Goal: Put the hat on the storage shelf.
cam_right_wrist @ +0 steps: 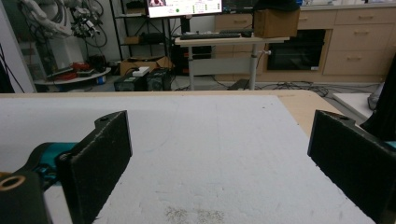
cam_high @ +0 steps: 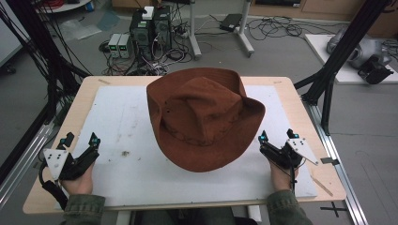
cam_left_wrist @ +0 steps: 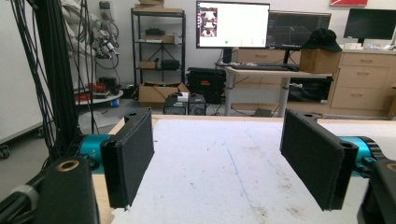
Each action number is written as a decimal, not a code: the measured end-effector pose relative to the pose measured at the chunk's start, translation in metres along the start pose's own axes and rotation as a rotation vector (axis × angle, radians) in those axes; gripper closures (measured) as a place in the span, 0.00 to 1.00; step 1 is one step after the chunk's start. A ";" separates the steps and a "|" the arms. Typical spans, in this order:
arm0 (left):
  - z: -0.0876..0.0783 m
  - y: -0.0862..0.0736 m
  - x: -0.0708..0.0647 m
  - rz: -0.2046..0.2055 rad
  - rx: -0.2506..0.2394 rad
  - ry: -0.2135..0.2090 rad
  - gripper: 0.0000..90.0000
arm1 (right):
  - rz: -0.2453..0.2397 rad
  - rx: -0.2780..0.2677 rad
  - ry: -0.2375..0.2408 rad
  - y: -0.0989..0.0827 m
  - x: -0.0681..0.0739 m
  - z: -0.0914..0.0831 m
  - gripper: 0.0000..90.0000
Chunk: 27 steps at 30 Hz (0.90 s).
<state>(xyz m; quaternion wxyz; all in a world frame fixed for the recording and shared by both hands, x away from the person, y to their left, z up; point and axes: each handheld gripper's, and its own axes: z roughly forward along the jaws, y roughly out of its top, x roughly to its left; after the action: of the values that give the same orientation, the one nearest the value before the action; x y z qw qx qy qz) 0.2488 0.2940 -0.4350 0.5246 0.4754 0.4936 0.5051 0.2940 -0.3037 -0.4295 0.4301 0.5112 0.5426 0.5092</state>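
Note:
A brown suede wide-brimmed hat (cam_high: 205, 117) with a braided band lies on the white mat (cam_high: 122, 126), in the middle of the table and slightly towards the far side. Held at the near left corner, my left gripper (cam_high: 82, 138) is open, well left of the hat. Close to the brim's right edge, my right gripper (cam_high: 277, 136) is open too and does not touch the hat. In the left gripper view the left gripper (cam_left_wrist: 217, 163) holds its black pads (cam_left_wrist: 130, 158) wide apart over bare mat. In the right gripper view the right gripper (cam_right_wrist: 219, 163) is spread just as wide with nothing between.
The mat covers most of a light wooden table (cam_high: 300, 101). Black frame posts (cam_high: 342, 42) rise at both sides of it. Computers and cables (cam_high: 150, 28) sit on the floor beyond the far edge. A desk with a lit monitor (cam_left_wrist: 232, 24) stands farther back.

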 end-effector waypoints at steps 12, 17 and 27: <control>0.001 -0.001 0.000 0.000 0.006 -0.008 0.30 | 0.003 0.010 0.006 0.000 0.000 0.002 0.06; 0.001 -0.001 0.001 -0.004 0.011 -0.008 0.30 | 0.000 0.010 0.008 -0.001 0.000 0.002 0.06; 0.002 -0.002 0.001 -0.014 0.006 -0.013 0.31 | 0.004 0.017 0.012 -0.001 -0.001 0.004 0.06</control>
<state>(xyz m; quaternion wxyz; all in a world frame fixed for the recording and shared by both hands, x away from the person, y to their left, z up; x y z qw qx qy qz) 0.2511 0.2945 -0.4364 0.5299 0.4769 0.4948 0.4969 0.2975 -0.3041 -0.4309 0.4215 0.5130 0.5484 0.5084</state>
